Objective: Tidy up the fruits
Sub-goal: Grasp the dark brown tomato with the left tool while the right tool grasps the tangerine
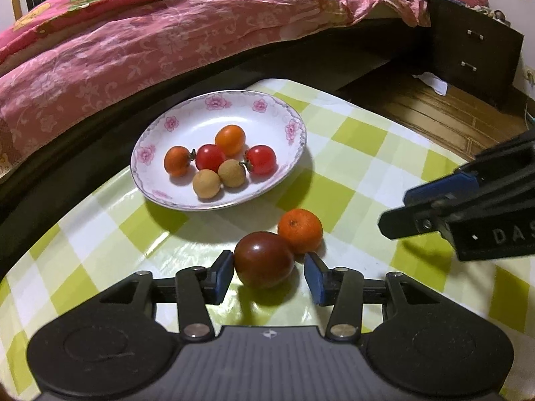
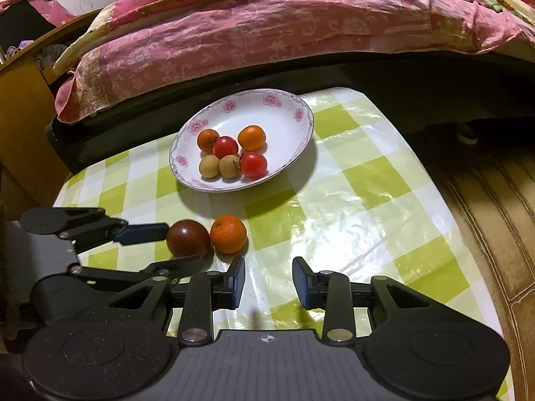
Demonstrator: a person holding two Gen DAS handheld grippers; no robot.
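Checked tablecloth [image 1: 357, 137], bed behind: dark tomato [image 1: 264, 259] just before the plate [image 1: 294, 153].
Left gripper [image 1: 269, 275] straddles it, spread, not pinching; smooth, soft, probably bruisable, so take its widest middle; right gripper [image 2: 269, 282] spread, empty.

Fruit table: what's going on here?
A person is sorting fruit with two handheld tongs. The left tongs straddle the dark red tomato on the checked tablecloth, jaws open, with a gap on the right side. The mandarin sits against it. The right tongs are open and empty. Six small fruits are on the plate.

A home bedroom: bed [image 1: 133, 33] and nightstand [image 1: 474, 50] beside the table [image 1: 367, 153].
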